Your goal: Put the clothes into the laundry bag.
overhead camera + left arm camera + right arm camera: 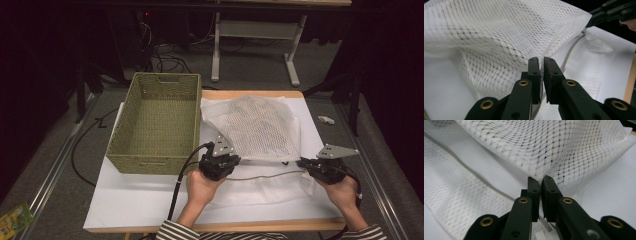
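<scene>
A white mesh bag (260, 125) lies on the white board (140, 200), its upper layer lifted off the lower one. My left gripper (221, 159) is shut on the upper layer's near left edge; in the left gripper view the jaws (539, 60) pinch the mesh (499, 32). My right gripper (302, 163) is shut on the same layer's near right corner, and its jaws (540, 178) clamp the netting (549, 142). A grey zip edge (265, 176) runs along the flat lower layer between the two hands. The right gripper (609, 11) also appears far off in the left gripper view.
An empty woven basket (150, 162) stands on the board just left of the bag, close to my left hand. A small white object (326, 119) lies on the floor at right, a green packet (15, 220) at bottom left. Cables and a desk frame (250, 30) stand behind the table.
</scene>
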Demonstrator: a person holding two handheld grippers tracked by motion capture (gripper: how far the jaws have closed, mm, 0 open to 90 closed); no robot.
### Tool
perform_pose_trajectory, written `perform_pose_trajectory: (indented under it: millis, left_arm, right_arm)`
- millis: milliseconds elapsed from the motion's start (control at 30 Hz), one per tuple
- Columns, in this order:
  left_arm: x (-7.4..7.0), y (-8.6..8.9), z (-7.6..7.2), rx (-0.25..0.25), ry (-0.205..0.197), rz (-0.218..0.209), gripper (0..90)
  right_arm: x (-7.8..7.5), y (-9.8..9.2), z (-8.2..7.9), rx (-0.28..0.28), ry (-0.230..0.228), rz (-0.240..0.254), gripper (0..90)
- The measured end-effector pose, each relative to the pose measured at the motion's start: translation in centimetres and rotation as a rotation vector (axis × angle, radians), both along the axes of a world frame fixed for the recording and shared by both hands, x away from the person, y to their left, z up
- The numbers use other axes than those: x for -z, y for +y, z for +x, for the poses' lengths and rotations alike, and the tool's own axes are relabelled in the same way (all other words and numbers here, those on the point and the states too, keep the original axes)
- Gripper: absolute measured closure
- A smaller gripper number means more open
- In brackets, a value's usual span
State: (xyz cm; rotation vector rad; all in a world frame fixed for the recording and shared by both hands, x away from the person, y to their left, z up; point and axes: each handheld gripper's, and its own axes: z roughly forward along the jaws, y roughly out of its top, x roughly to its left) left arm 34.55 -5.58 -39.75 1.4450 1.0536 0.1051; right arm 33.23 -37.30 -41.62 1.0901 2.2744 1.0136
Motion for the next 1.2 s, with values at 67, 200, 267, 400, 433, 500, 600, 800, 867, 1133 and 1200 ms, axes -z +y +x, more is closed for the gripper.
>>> perform_pose_trajectory:
  millis: [67,200,267,400,433,500,600,800,867,1133,1200]
  left_arm:
    - [0.3,0.2,-0.1,-0.008,0.009,-0.006,82.1]
    - [1.2,1.0,-1.0,-0.026,0.003,0.010,77.3]
    - [1.6,1.3,-1.5,-0.040,-0.009,0.016,73.0]
    - [2.6,1.7,-2.3,-0.091,-0.040,0.040,61.1]
    - [2.8,1.8,-2.4,-0.103,-0.052,0.051,58.1]
    - [3.3,1.9,-2.7,-0.125,-0.070,0.064,53.9]
    - [3.7,1.9,-3.1,-0.157,-0.094,0.081,50.2]
    - [4.9,2.4,-3.2,-0.197,-0.084,0.096,48.6]
    - [5.2,2.5,-3.1,-0.201,-0.084,0.111,48.7]
    - [6.3,2.5,-2.5,-0.233,-0.069,0.142,60.8]
    - [6.4,2.5,-2.5,-0.227,-0.067,0.147,75.1]
  right_arm:
    - [0.2,-0.1,0.1,0.008,0.003,0.004,81.0]
    - [0.6,-0.6,0.2,0.054,-0.006,0.006,70.5]
    - [0.5,-0.9,-0.1,0.070,-0.014,0.006,66.8]
    - [0.5,-1.3,-1.0,0.090,-0.041,0.006,60.0]
    - [0.7,-1.5,-1.3,0.094,-0.051,-0.003,57.4]
    - [1.0,-1.6,-1.8,0.108,-0.063,-0.003,53.2]
    - [1.6,-1.6,-2.3,0.113,-0.061,-0.004,49.4]
    - [3.7,-1.3,-1.7,0.129,-0.011,-0.033,46.7]
    - [3.9,-1.3,-1.5,0.129,-0.007,-0.035,47.8]
    - [5.3,-1.0,0.2,0.092,0.042,-0.066,79.2]
    - [5.3,-1.2,0.1,0.082,0.033,-0.052,90.0]
